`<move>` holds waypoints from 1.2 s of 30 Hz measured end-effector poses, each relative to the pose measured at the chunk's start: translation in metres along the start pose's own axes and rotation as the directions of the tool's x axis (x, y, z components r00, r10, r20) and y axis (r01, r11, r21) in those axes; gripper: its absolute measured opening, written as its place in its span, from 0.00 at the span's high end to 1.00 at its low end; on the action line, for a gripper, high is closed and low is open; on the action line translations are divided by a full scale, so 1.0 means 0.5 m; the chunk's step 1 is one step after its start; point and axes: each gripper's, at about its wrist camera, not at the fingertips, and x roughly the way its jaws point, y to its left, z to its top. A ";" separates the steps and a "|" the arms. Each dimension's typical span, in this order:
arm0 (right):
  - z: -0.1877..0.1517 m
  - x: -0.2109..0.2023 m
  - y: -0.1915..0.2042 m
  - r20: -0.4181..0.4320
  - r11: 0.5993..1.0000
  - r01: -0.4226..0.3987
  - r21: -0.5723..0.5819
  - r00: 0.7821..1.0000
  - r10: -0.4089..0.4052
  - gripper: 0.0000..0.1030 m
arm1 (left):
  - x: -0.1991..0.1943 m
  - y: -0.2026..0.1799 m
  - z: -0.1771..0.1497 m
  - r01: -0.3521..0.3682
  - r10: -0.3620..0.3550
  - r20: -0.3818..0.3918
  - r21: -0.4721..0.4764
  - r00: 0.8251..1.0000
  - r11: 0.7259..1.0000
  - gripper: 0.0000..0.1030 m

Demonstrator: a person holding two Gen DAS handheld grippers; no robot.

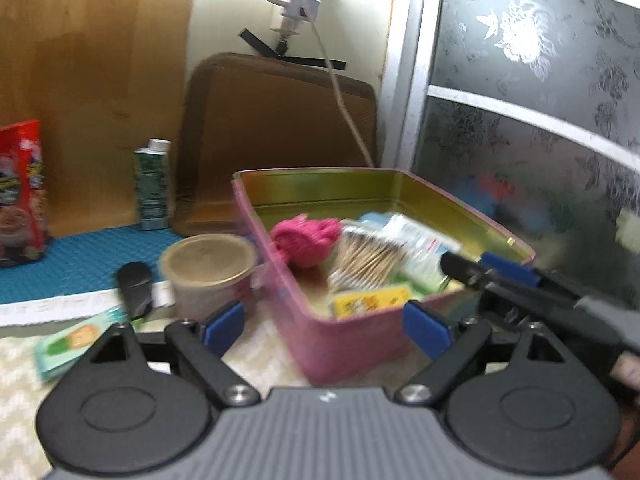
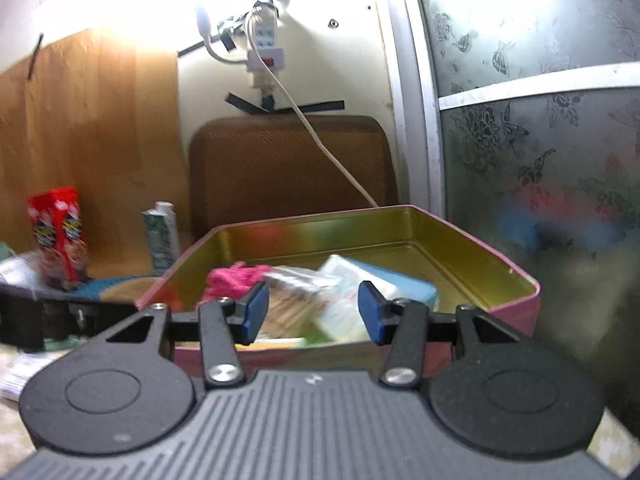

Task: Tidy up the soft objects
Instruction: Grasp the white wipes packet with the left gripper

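The pink tin (image 1: 348, 344) stands open on top, and its far half is bare floor, while the near half is crowded with the pink yarn (image 1: 306, 238), a cotton-swab pack (image 1: 368, 260) and packets. To its left a paper cup (image 1: 208, 276) stands close against the wall, leaving only a narrow gap. Behind, a brown cushion (image 1: 276, 132) and the patterned glass door (image 1: 532, 120) close the way.

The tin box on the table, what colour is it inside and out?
The tin box is pink outside and shiny gold-green inside; the left wrist view shows it best.

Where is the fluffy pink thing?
In the left wrist view, the pink yarn ball lies inside the pink tin box, at its left side, right beside the bundle of cotton swabs.
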 end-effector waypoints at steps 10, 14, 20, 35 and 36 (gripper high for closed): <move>-0.058 -0.059 0.095 -0.069 0.988 -0.141 0.068 0.987 0.145 0.49 | -0.064 0.105 -0.094 -0.179 0.177 -0.059 -0.045 0.982 0.983 0.09; -0.084 -0.050 0.144 -0.142 0.979 -0.196 0.053 0.969 0.201 0.49 | -0.073 0.154 -0.122 -0.245 0.239 -0.081 -0.073 0.968 0.967 0.09; -0.108 -0.034 0.213 -0.219 0.962 -0.274 0.016 0.938 0.270 0.49 | -0.082 0.217 -0.151 -0.324 0.315 -0.108 -0.090 0.943 0.942 0.09; -0.116 0.021 0.305 -0.346 0.928 -0.369 -0.049 0.878 0.331 0.41 | -0.096 0.333 -0.171 -0.340 0.321 -0.115 -0.225 0.940 0.913 0.07; -0.116 0.029 0.310 -0.358 0.928 -0.370 -0.052 0.874 0.329 0.41 | -0.097 0.334 -0.171 -0.334 0.316 -0.113 -0.225 0.942 0.915 0.07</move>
